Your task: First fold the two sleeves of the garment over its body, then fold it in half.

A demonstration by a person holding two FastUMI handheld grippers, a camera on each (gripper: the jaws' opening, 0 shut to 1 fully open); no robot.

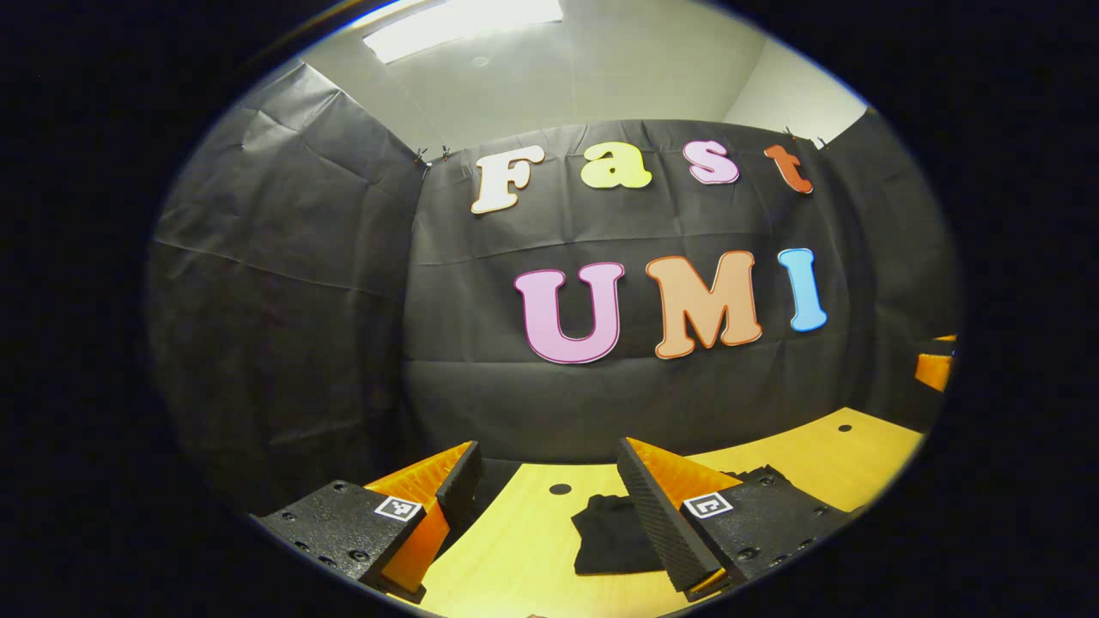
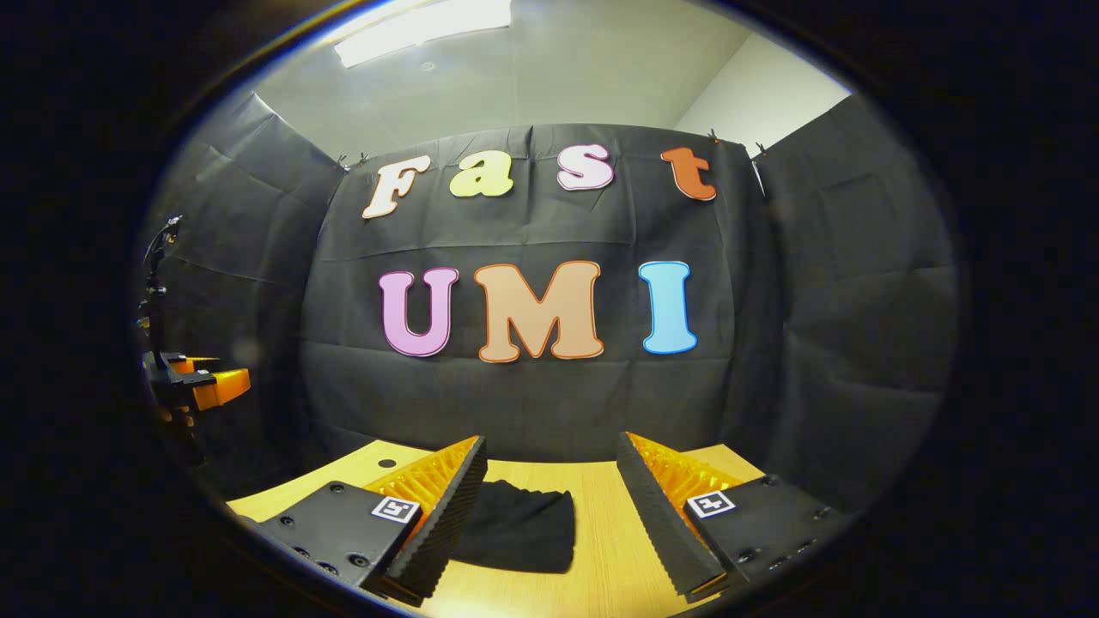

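The garment (image 1: 614, 536) is a black cloth lying on the tabletop (image 1: 532, 558) as a compact, roughly rectangular bundle, with no sleeve seen spread out to either side. In the right gripper view the garment (image 2: 515, 524) lies flat just beyond the left finger, its edge partly hidden behind that finger.

Judged from this compact shape, the sleeve folds and the fold in half appear complete; the task stands at or near its end. Any further move calls only for a check that the edges lie aligned.

The left tongs (image 1: 545, 506) stand wide apart, holding nothing, raised above the tabletop. The right tongs (image 2: 554, 506) stand likewise wide and empty.

Round holes (image 1: 560, 488) mark the tabletop near the garment. The booth's black cloth wall (image 1: 343, 343) stands behind. Nothing obstructs access to the garment.
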